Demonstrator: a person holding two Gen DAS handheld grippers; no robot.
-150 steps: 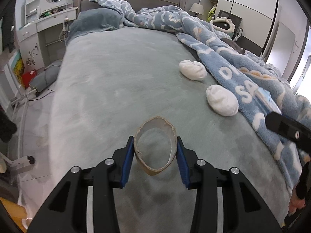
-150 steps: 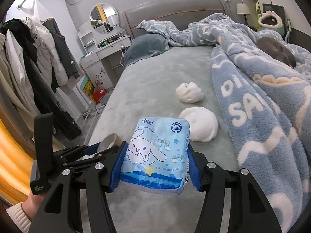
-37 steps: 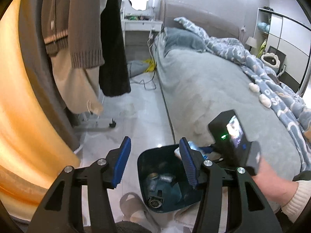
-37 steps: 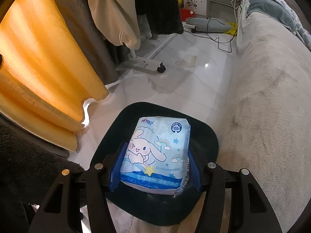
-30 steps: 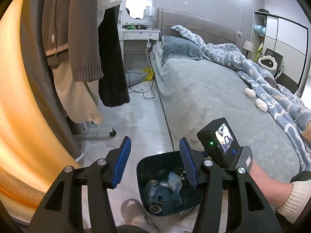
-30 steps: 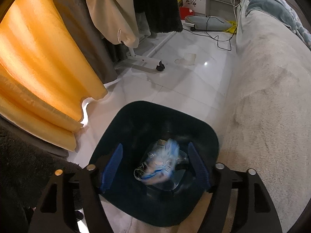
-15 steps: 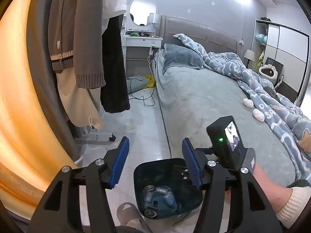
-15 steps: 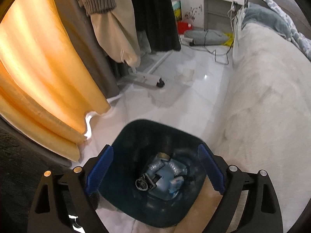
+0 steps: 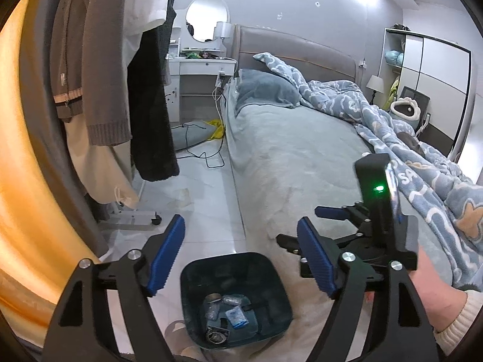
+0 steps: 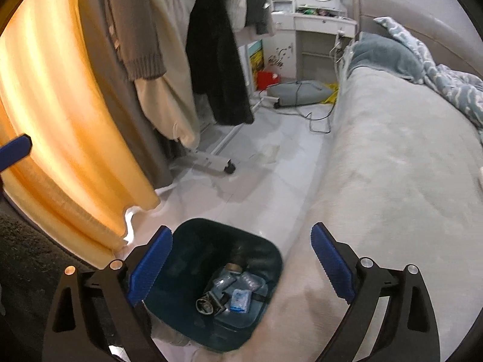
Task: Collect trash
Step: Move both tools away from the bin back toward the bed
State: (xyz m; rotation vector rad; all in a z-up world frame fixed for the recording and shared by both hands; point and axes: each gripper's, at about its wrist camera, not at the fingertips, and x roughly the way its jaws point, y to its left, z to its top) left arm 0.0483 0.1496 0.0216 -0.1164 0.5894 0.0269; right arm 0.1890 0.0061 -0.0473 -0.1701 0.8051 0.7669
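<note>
Both sets of jaws opening and empty, left gripper (image 9: 241, 256) and right gripper (image 10: 241, 268) above the bin (image 9: 273, 274); dropped trash (image 10: 240, 300) lying inside it, beside the bed (image 9: 289, 150), directly below.

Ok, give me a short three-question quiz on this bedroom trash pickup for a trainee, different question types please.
1. True or false: the left gripper has something between its pads.
2. The trash bin stands on the floor: A) beside the bed B) under the vanity desk C) on the bed.
3. Fill in: a small blue packet lies inside the ____.

Key: 1 false, its jaws are opening and empty, as are those of the right gripper. 2 A. 3 trash bin.
</note>
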